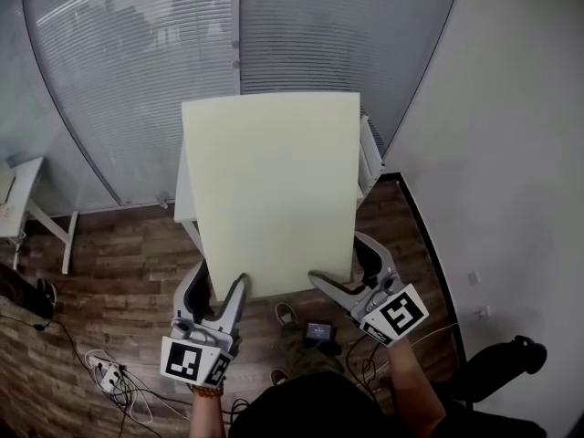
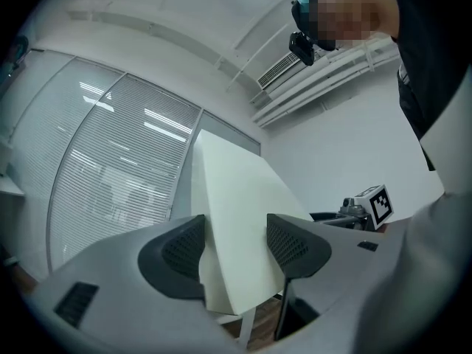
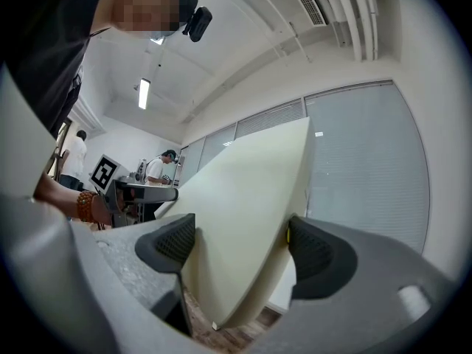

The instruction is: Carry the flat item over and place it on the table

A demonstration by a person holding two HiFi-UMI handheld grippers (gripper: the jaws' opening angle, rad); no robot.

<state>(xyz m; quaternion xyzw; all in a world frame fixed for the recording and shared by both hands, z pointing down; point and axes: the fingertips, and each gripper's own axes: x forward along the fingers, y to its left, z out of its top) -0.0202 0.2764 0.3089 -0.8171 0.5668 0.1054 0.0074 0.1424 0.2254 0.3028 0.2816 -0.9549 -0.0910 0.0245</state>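
Pale board [image 1: 270,190] lengthwise away, near edge in left gripper [image 1: 220,286], right gripper [image 1: 343,268]

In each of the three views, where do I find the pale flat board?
Head view: board fills the centre.
Left gripper view: lower centre, clamped in the left tool.
Right gripper view: centre, clamped in the right tool.
Shared landmark: the slatted blinds behind it.

cream board [image 1: 271,190] above white table [image 1: 369,153] | left gripper [image 1: 222,287], right gripper [image 1: 342,268] clamp near edge
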